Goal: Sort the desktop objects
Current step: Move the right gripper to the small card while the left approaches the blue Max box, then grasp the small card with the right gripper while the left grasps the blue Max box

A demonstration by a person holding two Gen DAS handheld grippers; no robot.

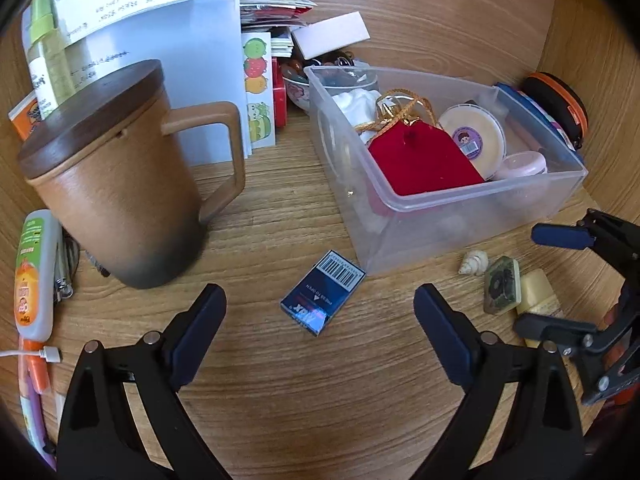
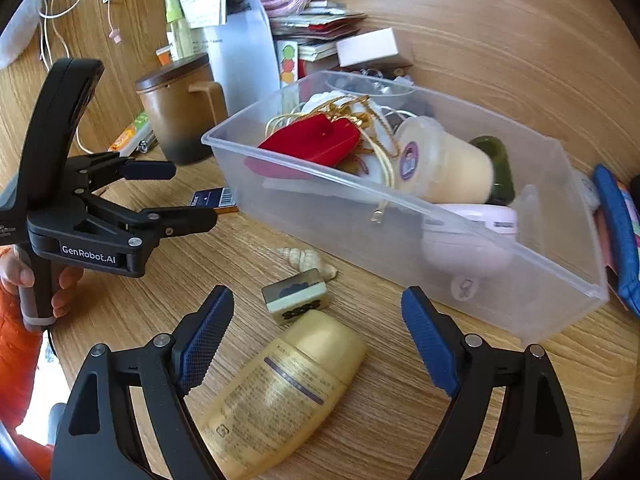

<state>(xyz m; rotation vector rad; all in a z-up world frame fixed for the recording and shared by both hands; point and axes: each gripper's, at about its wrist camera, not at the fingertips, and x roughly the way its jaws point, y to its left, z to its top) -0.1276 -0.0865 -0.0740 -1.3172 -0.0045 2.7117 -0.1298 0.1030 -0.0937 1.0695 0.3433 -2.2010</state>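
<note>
A clear plastic bin (image 1: 472,200) holds a red pouch (image 1: 424,160), a cream tub (image 1: 476,136) and a pink case (image 1: 524,164). My left gripper (image 1: 320,320) is open, and a small blue box (image 1: 320,294) lies flat on the wooden desk between its fingers. My right gripper (image 2: 318,336) is open over a yellow bottle (image 2: 280,392) lying on its side. A square tile (image 2: 296,296) and a seashell (image 2: 306,262) lie just beyond it, in front of the bin (image 2: 400,216). The left gripper also shows in the right wrist view (image 2: 192,192).
A brown lidded mug (image 1: 120,184) stands at left, with a white tube (image 1: 34,276), pens and a cable beside it. Papers, cards and a white folder (image 1: 200,60) pile up behind. A black-and-orange case (image 1: 560,108) and blue pouch (image 2: 616,236) sit beyond the bin.
</note>
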